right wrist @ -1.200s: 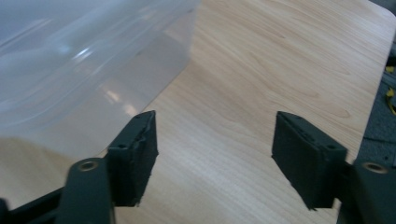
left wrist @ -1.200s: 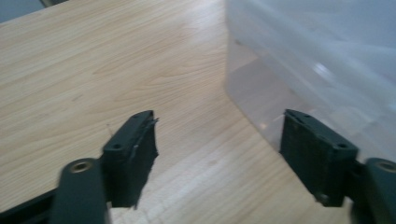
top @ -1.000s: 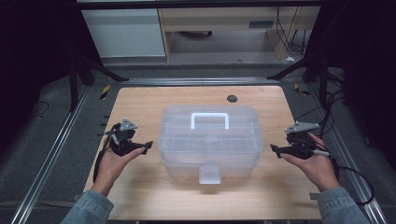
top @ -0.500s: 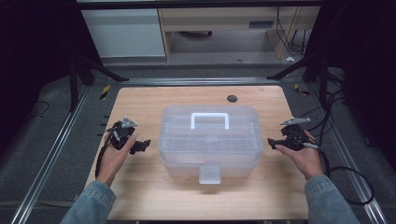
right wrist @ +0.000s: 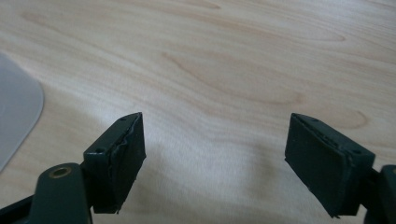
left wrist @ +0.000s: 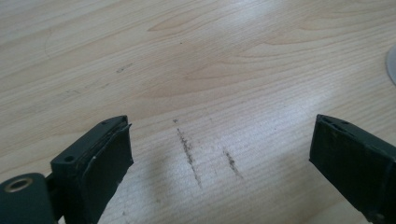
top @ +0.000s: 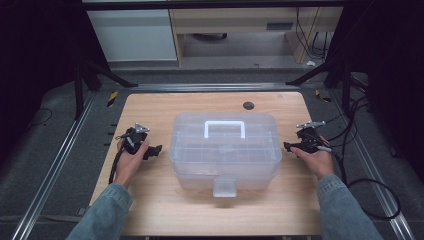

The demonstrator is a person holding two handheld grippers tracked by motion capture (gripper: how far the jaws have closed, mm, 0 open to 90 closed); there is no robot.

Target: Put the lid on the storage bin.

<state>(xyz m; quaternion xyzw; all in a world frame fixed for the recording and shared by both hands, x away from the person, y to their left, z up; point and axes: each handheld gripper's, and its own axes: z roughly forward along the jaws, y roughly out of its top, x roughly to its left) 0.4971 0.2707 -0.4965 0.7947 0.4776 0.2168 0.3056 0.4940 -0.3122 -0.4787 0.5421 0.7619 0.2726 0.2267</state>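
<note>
Both claws have closed in toward the clear box (top: pixel 225 150) since 1 s ago. L claw (top: pixel 155 149) just left of box, jaws wide, empty; R claw (top: pixel 289 146) just right, likewise. Box mid-bench (top: pixel 160 210), white handle (top: pixel 224 129) on top.

The box (top: pixel 225 150) is clear, cloudy plastic with a white handle (top: pixel 224 129). The table (top: pixel 150 205) is smooth, pale wood with scuffs.
</note>
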